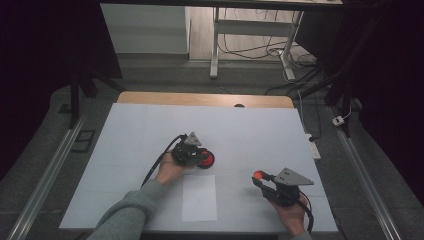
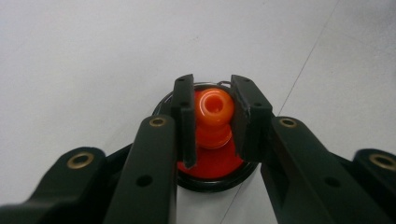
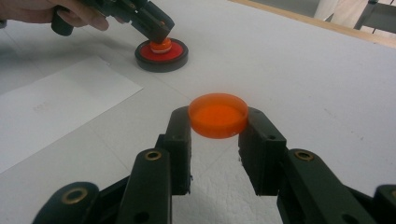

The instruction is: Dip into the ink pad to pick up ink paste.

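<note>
White table (image 1: pixel 150 130), orange knob (image 2: pixel 214 108), orange cap (image 3: pixel 218 114)

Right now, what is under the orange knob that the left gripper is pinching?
Under the orange knob sits a red disc inside a round black base on the white table. The left gripper covers the disc's sides, and the base's underside is hidden.

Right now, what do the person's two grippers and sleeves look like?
Both grippers, the left gripper and the right gripper, are black, each topped by a grey three-cornered plate. Their jaws are flat black pads on black arms with brass-ringed pivot holes. A black cable trails from the left one. The left arm wears a grey-green sleeve.
</note>
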A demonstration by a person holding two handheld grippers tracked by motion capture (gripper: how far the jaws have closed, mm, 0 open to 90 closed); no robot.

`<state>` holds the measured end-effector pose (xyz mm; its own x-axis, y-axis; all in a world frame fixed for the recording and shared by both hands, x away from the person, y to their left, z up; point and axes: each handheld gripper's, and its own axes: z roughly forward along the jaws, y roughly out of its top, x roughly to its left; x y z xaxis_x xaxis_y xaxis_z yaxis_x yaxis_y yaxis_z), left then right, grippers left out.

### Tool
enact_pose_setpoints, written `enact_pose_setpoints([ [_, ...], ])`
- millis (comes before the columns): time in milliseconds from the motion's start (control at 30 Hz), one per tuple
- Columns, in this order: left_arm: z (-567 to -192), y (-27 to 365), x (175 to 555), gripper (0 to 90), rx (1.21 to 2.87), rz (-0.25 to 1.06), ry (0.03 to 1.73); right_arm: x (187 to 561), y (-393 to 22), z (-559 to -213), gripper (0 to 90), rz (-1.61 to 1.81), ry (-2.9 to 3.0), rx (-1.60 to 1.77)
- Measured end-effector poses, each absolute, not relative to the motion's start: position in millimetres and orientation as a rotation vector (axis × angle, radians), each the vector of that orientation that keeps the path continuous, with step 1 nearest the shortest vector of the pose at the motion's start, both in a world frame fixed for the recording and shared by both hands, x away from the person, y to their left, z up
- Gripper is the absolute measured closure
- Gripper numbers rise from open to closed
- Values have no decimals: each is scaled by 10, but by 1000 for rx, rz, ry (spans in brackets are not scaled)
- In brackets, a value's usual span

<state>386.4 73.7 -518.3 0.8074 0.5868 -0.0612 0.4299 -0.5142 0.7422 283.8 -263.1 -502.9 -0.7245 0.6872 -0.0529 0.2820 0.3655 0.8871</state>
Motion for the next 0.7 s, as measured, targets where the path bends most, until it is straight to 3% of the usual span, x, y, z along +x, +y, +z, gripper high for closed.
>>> enact_pose_setpoints([
  [700,-5203,712,3817,726,2196,298,743,2822,-2617,-5024,643,1317,2214,841],
])
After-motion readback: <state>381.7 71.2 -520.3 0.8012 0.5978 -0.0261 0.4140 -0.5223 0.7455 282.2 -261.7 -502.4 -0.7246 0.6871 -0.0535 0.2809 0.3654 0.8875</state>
